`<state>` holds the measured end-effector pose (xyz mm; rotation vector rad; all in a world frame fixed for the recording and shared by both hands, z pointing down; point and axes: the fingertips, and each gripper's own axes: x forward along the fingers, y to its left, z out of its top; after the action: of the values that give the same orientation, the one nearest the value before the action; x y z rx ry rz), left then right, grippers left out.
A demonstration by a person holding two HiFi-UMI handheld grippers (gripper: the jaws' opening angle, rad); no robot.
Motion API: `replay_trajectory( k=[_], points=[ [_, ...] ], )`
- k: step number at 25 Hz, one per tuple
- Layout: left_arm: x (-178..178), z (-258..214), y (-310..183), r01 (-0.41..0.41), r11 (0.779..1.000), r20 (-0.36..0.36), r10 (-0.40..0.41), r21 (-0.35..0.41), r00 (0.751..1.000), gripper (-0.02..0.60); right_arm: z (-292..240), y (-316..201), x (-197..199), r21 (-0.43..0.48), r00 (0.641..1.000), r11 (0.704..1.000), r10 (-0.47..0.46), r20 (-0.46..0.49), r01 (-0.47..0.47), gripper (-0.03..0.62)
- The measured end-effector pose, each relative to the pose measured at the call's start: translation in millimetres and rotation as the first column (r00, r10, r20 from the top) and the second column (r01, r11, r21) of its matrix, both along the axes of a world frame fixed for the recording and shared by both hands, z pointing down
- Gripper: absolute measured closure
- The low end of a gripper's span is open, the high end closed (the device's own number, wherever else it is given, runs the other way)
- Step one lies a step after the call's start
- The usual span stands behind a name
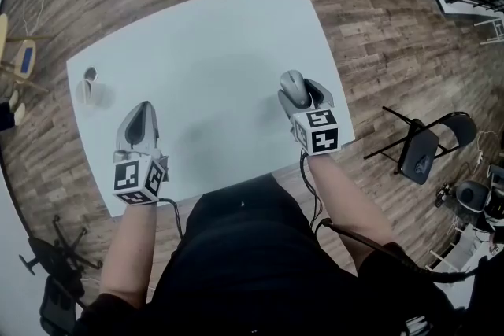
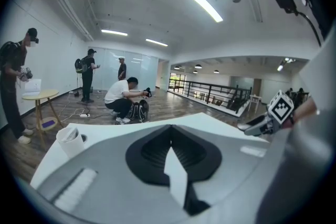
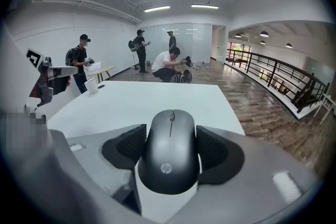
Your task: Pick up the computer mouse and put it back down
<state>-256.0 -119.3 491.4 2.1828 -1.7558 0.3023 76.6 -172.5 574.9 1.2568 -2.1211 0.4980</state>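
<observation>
A dark grey computer mouse (image 1: 294, 87) (image 3: 169, 152) sits between the jaws of my right gripper (image 1: 298, 95) (image 3: 170, 136). The black pads (image 3: 125, 147) press on both its sides, so that gripper is shut on it. It is over the white table (image 1: 213, 43) close to the right edge, and whether it touches the top I cannot tell. My left gripper (image 1: 140, 112) (image 2: 170, 153) is over the table's near left part. Its jaws are shut with nothing between them.
A white paper cup (image 1: 87, 89) (image 2: 70, 140) stands near the table's left edge. A black folding chair (image 1: 425, 145) is on the wooden floor to the right. Several people (image 3: 165, 65) and a small round table (image 2: 39, 94) are beyond the far end.
</observation>
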Motion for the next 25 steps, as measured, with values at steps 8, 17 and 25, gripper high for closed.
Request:
replay_trajectory(
  k=[8, 17, 25],
  points=[
    [6.6, 13.6, 6.0, -0.002, 0.999, -0.01, 0.002, -0.033, 1.0, 0.574, 10.9, 0.8, 4.7, -0.016, 1.0, 1.0, 0.001, -0.009, -0.001, 0.299],
    [17.1, 12.4, -3.9, -0.027, 0.999, -0.001, 0.027, -0.035, 1.0, 0.574, 25.4, 3.6, 6.9, -0.035, 1.0, 0.999, -0.006, -0.008, 0.006, 0.299],
    [21.7, 20.3, -10.0, -0.038, 0.997, 0.013, 0.039, -0.059, 0.999, 0.574, 39.4, 2.0, 3.2, -0.061, 1.0, 0.998, -0.002, 0.002, 0.002, 0.299]
  ],
)
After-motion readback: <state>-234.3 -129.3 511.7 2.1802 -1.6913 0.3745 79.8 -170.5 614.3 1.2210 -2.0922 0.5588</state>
